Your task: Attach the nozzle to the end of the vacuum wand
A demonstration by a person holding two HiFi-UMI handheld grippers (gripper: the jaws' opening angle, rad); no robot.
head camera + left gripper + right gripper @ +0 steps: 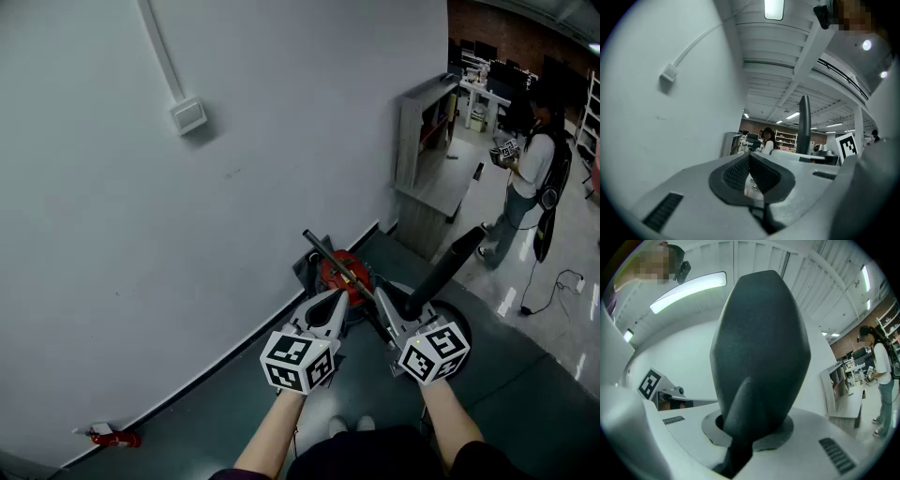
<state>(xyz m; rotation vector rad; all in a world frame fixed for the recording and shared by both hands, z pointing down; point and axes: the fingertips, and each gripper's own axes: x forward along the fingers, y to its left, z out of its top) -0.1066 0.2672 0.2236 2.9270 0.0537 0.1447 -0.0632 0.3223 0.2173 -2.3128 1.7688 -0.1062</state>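
A black tapered nozzle (441,272) slants up and to the right from my right gripper (405,311), which is shut on its lower end. In the right gripper view the nozzle (759,348) fills the middle, rising out of the right gripper (739,439). A thin black vacuum wand (337,264) runs diagonally over the red vacuum body (330,272) by the wall. My left gripper (336,302) sits just left of the wand, its jaws shut with nothing between them (751,176). The nozzle (804,124) shows as an upright black tube in the left gripper view.
A white wall (141,234) with a cable duct and small box (188,115) stands close on the left. A grey cabinet (427,141) is behind the vacuum. Another person (530,183) stands at the far right near a floor cable (561,281). A red item (114,437) lies by the wall.
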